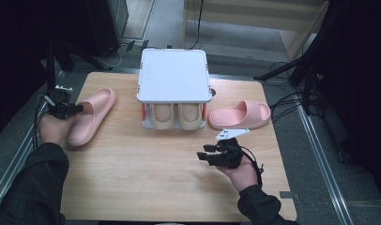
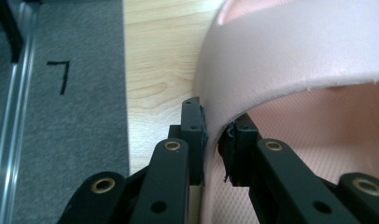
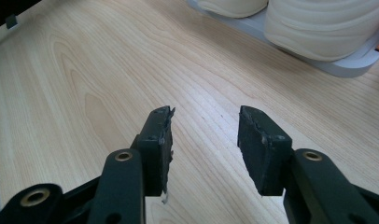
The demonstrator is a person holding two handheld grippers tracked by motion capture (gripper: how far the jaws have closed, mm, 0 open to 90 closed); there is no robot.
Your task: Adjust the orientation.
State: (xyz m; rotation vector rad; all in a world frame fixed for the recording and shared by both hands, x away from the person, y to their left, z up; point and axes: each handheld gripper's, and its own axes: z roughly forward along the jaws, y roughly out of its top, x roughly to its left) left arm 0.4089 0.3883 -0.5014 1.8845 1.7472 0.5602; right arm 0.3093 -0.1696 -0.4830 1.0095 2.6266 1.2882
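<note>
A pink slipper (image 1: 92, 115) lies at the table's left side. My left gripper (image 1: 78, 109) is shut on the side edge of its strap. In the left gripper view the slipper's strap (image 2: 290, 51) arches up, and my left gripper (image 2: 214, 126) has one pad outside the strap wall and one inside. A second pink slipper (image 1: 240, 115) lies to the right of the rack. My right gripper (image 1: 205, 152) hovers open over bare wood at front right. Nothing sits between the jaws of my right gripper (image 3: 205, 126).
A small shoe rack with a white top (image 1: 173, 75) stands at the back middle of the wooden table (image 1: 156, 187). A pair of beige slippers (image 1: 163, 116) sits on its lower shelf (image 3: 346, 67). Grey floor (image 2: 61, 116) lies past the table's left edge.
</note>
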